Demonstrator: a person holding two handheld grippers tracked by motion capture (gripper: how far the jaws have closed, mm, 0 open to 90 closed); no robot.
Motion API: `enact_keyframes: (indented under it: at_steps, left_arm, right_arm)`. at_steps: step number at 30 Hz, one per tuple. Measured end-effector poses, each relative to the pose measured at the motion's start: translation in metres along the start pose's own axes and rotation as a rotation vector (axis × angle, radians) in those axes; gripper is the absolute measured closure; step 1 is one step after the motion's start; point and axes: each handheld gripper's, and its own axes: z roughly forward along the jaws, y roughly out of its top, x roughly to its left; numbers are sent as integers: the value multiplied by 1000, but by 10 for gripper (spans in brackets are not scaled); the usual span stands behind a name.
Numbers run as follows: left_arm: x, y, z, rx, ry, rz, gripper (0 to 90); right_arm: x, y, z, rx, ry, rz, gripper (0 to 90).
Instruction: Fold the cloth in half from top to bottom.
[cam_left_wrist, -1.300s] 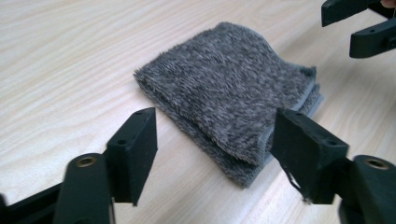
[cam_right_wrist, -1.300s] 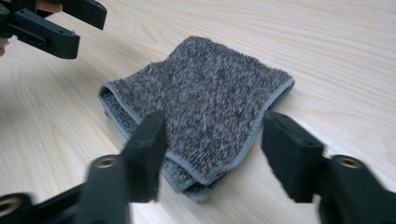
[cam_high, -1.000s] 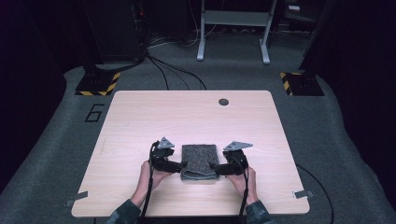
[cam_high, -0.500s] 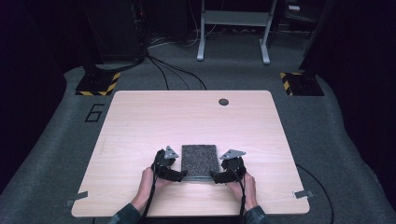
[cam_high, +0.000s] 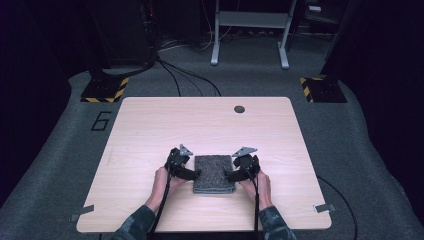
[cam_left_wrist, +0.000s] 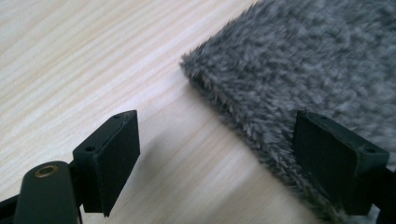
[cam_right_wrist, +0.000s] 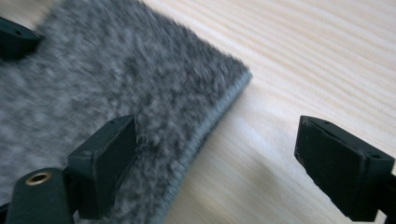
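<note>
A folded grey fuzzy cloth (cam_high: 214, 173) lies flat on the light wooden table (cam_high: 150, 125), near its front edge. My left gripper (cam_high: 192, 175) is at the cloth's left side, my right gripper (cam_high: 231, 175) at its right side, each held in a hand. In the left gripper view the gripper (cam_left_wrist: 217, 135) stands open low over the table, one jaw over the cloth (cam_left_wrist: 299, 60) and the cloth's edge between the jaws. In the right gripper view the gripper (cam_right_wrist: 217, 135) is open too, straddling the cloth's hemmed edge (cam_right_wrist: 205, 126). Neither grips the cloth.
A small dark round cap (cam_high: 239, 108) sits at the table's far side. On the floor beyond stand two yellow-and-black striped bases (cam_high: 104, 90) (cam_high: 322, 89), a grey metal frame (cam_high: 250, 35) and cables. Tape strips mark the table's front corners.
Both grippers have drawn inward to the cloth's two sides and dropped lower. The cloth lies where it was.
</note>
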Motion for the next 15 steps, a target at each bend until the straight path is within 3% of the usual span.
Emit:
enact_keyframes:
  at_steps: [5, 6, 10, 13, 15]
  left_arm:
    - [3, -1, -2, -6, -3, -8, 155]
    - [5, 1, -6, -12, -27, -16, 156]
    - [8, 8, -10, -43, -18, -32, 156]
    - [8, 11, 0, 4, 25, -6, 158]
    - [8, 11, 8, 15, 29, -15, 152]
  right_arm:
    - [-1, -5, 2, 6, 10, 21, 127]
    - [-1, -4, 1, 0, 8, 17, 129]
    - [-5, 4, -6, -37, 30, 38, 126]
    - [-6, 10, -1, -19, 7, 38, 127]
    - [-7, 11, 7, 9, 7, 39, 126]
